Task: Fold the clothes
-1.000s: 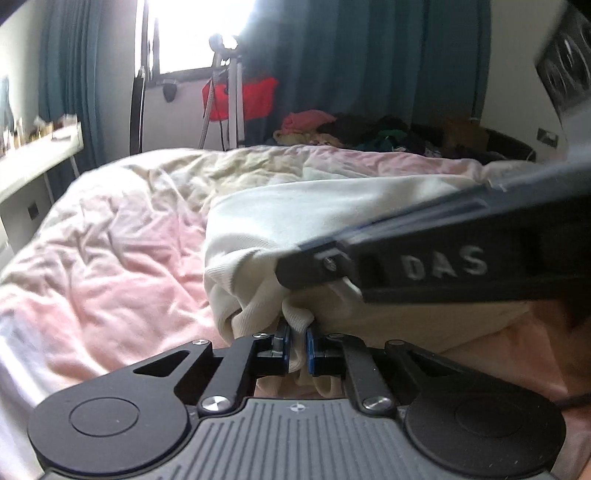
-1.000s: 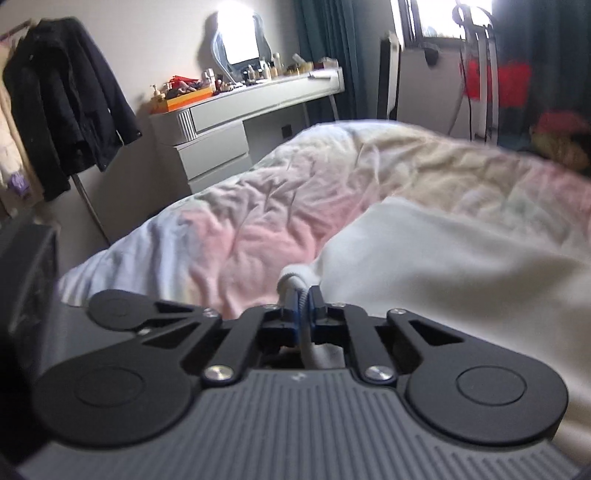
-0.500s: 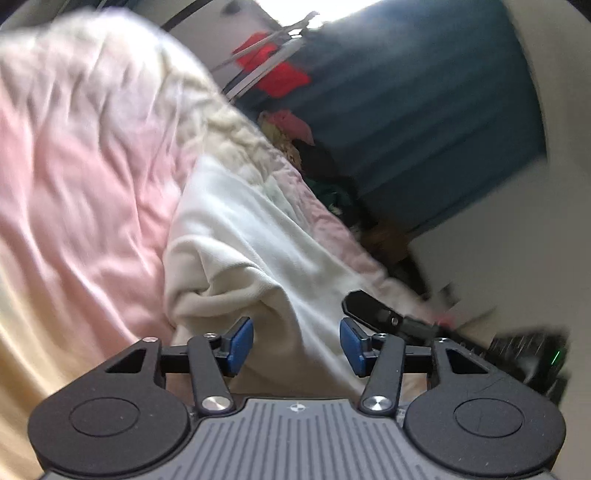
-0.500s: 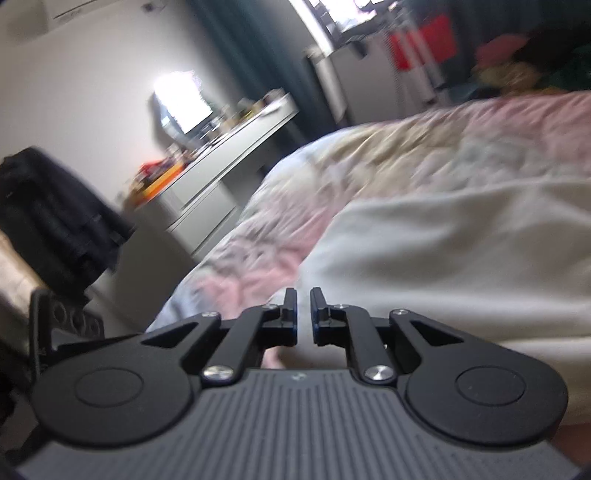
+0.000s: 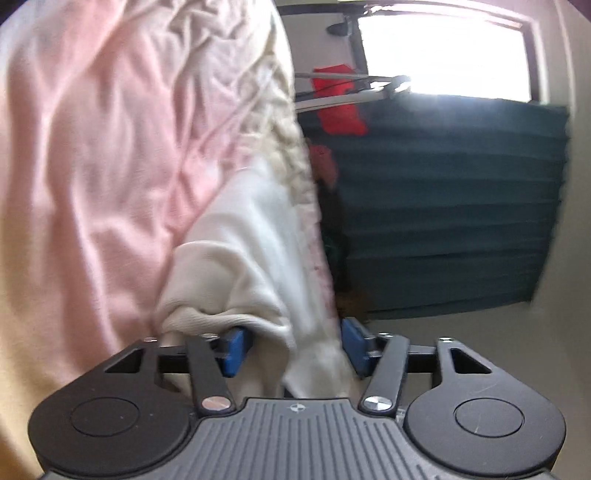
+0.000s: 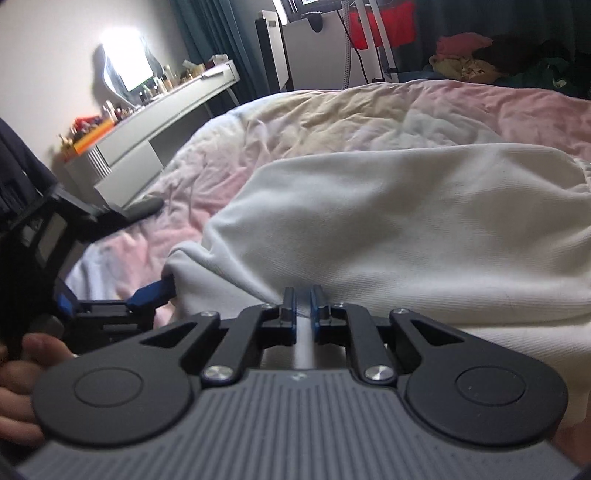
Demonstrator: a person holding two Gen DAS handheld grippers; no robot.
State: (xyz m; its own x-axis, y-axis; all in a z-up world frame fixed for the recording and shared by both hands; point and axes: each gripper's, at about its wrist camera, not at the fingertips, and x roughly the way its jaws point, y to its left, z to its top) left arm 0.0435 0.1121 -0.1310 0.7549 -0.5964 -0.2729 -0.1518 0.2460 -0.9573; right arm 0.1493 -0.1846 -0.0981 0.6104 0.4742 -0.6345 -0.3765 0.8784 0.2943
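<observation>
A cream-white garment [image 6: 406, 221] lies folded on the pink bedspread [image 6: 332, 110]. My right gripper [image 6: 302, 295] is shut on the garment's near edge. My left gripper [image 5: 291, 345] is open, rolled sideways, with the garment's bunched corner [image 5: 236, 295] lying between its blue pads [image 5: 234, 350]. In the right wrist view the left gripper [image 6: 110, 295] shows at the garment's left corner, held by a hand [image 6: 22, 369].
A white dressing table [image 6: 155, 122] with bottles and a mirror stands at the left. A drying rack with a red cloth [image 6: 380, 22] and a clothes pile [image 6: 465, 51] stand beyond the bed, before dark teal curtains [image 5: 443, 206].
My left gripper has opened and let go of the garment corner, then rolled sideways with the corner between its pads. My right gripper let go, shifted and shut on the near edge.
</observation>
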